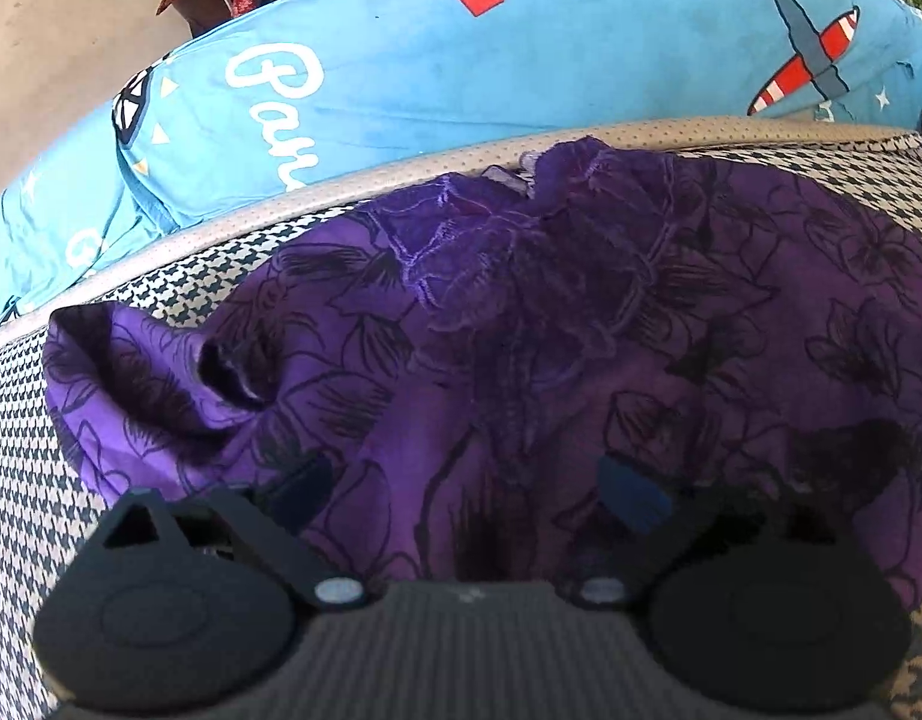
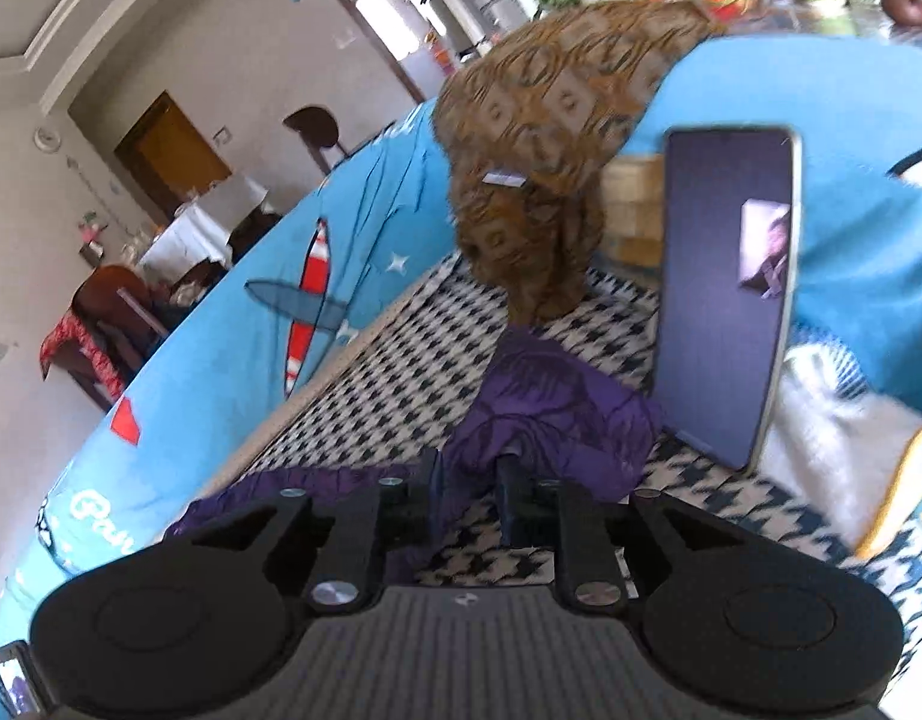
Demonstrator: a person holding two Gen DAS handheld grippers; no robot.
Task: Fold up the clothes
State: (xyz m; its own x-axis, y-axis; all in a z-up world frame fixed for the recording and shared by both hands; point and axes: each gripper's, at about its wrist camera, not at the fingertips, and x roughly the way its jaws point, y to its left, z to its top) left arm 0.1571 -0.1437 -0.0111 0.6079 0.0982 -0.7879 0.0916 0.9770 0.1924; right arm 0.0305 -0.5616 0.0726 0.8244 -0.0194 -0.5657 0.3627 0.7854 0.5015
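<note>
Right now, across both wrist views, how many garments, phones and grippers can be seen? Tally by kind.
Garments: 2, the purple floral garment and the brown patterned garment
Phones: 1, the upright phone
Grippers: 2, the left gripper and the right gripper
Total: 5

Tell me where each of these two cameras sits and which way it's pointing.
Left wrist: sits on the left claw, angled down at the purple floral garment on the black-and-white houndstooth cushion; only its own open fingers show.
Right wrist: sits on the right claw, looking along the cushion toward a brown patterned garment and an upright dark phone; only its own narrowly parted fingers show.
Shared: the purple garment, the houndstooth cushion and the blue airplane-print cover.
</note>
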